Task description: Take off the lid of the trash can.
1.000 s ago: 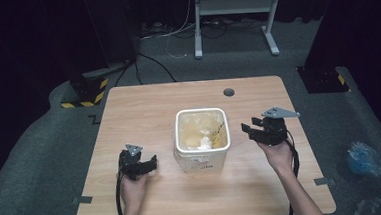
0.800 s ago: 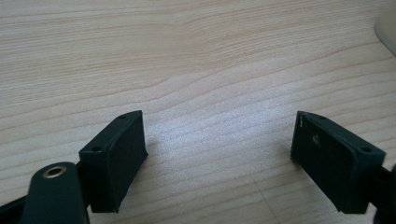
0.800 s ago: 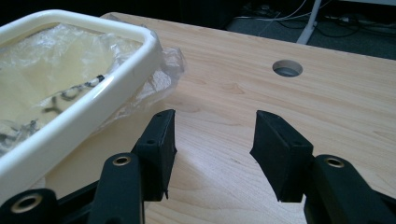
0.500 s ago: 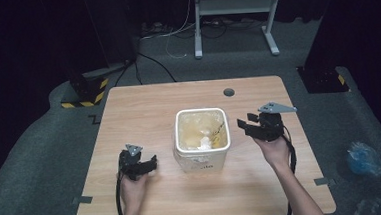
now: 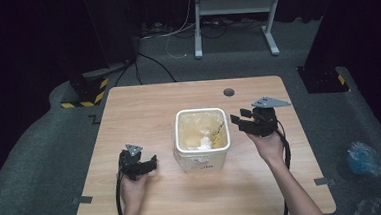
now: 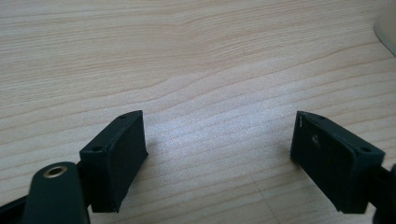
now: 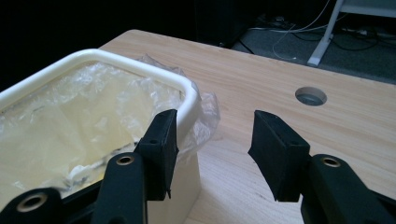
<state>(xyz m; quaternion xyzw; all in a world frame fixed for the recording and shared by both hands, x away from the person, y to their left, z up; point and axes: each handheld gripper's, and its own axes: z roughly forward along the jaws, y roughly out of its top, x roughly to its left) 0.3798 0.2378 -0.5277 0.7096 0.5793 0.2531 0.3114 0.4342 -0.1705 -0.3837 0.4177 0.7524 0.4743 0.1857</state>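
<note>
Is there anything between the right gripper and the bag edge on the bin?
Nothing visible. The right gripper sits open right at the near corner of the bin, one jaw beside the rim, its jaws having just been closing a little. The bag folds over that corner with bare table beyond.

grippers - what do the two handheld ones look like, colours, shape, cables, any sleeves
Both grippers, left gripper and right gripper, are matte black with two blocky, flat-faced jaws. Brass-coloured rivets show at the jaw pivots in the gripper views. Each carries a grey three-cornered plate on top, larger-looking on the right one, and trails a black cable back along the forearm. The forearms are bare; no sleeves are visible.
</note>
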